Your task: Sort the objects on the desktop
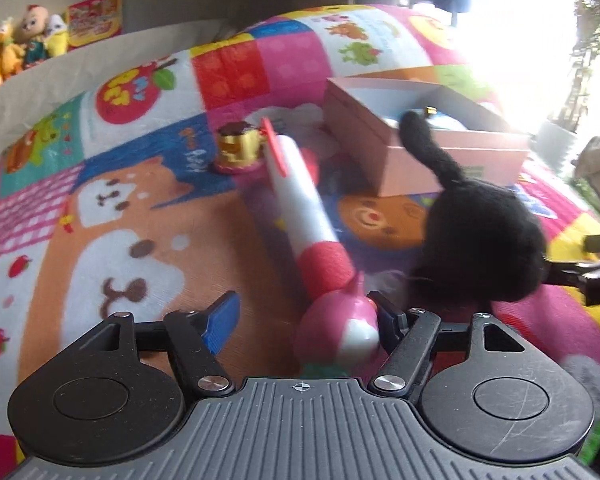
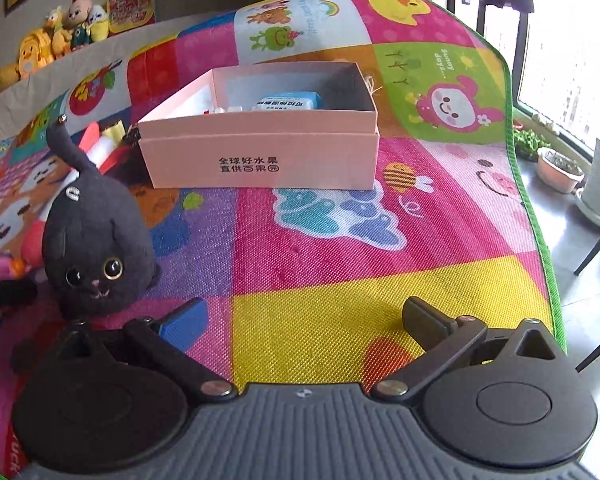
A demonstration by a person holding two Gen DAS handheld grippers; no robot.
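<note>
A long white-and-pink toy pen (image 1: 306, 216) lies on the colourful play mat (image 1: 120, 208). My left gripper (image 1: 306, 312) is open, its jaws on either side of the pen's pink cat-shaped end (image 1: 340, 332). A black plush cat (image 1: 480, 236) sits just right of the pen; it also shows in the right wrist view (image 2: 96, 236). A pink open box (image 1: 384, 136) stands behind, seen too in the right wrist view (image 2: 260, 152), with a blue packet (image 2: 288, 101) inside. My right gripper (image 2: 302, 320) is open and empty over the mat (image 2: 340, 280), right of the cat.
A small gold-wrapped item (image 1: 238, 150) lies beyond the pen's far end. Plush toys (image 2: 60, 36) line a ledge at the back left. The mat's green edge (image 2: 540, 240) drops to a floor with plant pots (image 2: 560, 170) on the right.
</note>
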